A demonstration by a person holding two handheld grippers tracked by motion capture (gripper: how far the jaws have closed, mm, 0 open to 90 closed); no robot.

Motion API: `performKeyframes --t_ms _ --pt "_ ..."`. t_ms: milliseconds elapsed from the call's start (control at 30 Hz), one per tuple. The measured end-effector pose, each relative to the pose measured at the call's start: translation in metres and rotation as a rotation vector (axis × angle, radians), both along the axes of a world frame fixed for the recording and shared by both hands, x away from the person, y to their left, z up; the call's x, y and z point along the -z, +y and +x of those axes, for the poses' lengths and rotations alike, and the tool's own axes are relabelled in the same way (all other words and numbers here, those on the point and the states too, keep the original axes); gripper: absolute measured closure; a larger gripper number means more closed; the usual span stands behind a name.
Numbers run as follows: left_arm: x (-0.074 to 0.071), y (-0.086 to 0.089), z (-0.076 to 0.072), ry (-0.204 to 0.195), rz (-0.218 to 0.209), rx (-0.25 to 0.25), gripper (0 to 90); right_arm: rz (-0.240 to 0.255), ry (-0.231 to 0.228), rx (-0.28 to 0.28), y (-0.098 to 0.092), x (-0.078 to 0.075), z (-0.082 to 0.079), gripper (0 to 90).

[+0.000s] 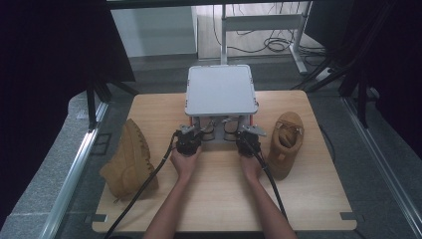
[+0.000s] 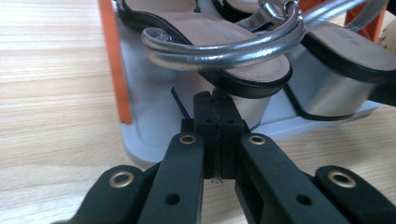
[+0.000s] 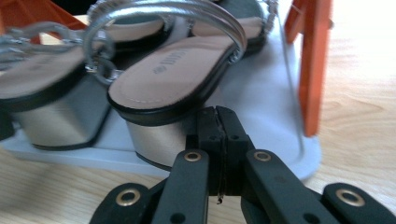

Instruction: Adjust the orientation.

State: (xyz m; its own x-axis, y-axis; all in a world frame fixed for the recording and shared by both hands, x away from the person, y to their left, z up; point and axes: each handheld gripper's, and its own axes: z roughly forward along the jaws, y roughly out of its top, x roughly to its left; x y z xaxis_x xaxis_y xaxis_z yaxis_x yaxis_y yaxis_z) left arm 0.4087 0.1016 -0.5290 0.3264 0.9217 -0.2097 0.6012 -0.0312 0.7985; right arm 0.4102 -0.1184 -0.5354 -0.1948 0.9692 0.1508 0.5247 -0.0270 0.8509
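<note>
Black jaws pressed flat together, pad against pad, fill the foreground of both gripper views: the left gripper and the right gripper are each clenched on nothing, their tips poised just short of a pair of silver block-heeled sandals. Seen from the left gripper view, one sandal sits on the lower shelf of a small grey rack with orange posts, its metallic straps looping over a tan insole, the second sandal just beside it. From the right gripper view, the nearer sandal shows its printed insole and block heel directly ahead of the closed tips.

Judging by the pose, the work stands at the approach: both tools are lined up at the heels, and no shoe is yet held. A grasp would call for the jaws to spread first, then advance around a heel or a sole edge before closing.

Only from above does the wider layout come clear. The high view shows the rack's grey top plate hiding the sandals beneath it, the person's two hands side by side at its front edge on the wooden table, and two tan boots: one boot on its side at the left, one upright boot at the right. Strap detail and heel finish, by contrast, come from the close views.
</note>
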Motion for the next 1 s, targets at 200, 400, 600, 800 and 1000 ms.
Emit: performKeyframes --t_ms 200,400,600,800,1000 --pt "0.000 -0.006 0.002 0.008 -0.005 0.011 89.3 0.005 0.001 -0.021 0.006 0.000 0.002 90.0" --pt "0.000 -0.007 0.002 0.010 -0.012 0.011 89.3 0.011 0.005 -0.038 0.009 0.000 0.004 90.0" --pt "0.000 -0.007 0.002 0.006 -0.005 0.011 88.7 0.012 0.008 -0.042 0.012 0.000 0.005 89.9" --pt "-0.007 -0.001 -0.008 -0.014 0.003 0.021 87.1 0.012 -0.009 -0.061 0.006 -0.010 -0.006 89.3" --pt "-0.019 0.006 -0.030 -0.045 -0.010 0.045 85.9 0.025 -0.050 -0.119 0.002 -0.028 -0.031 88.9"
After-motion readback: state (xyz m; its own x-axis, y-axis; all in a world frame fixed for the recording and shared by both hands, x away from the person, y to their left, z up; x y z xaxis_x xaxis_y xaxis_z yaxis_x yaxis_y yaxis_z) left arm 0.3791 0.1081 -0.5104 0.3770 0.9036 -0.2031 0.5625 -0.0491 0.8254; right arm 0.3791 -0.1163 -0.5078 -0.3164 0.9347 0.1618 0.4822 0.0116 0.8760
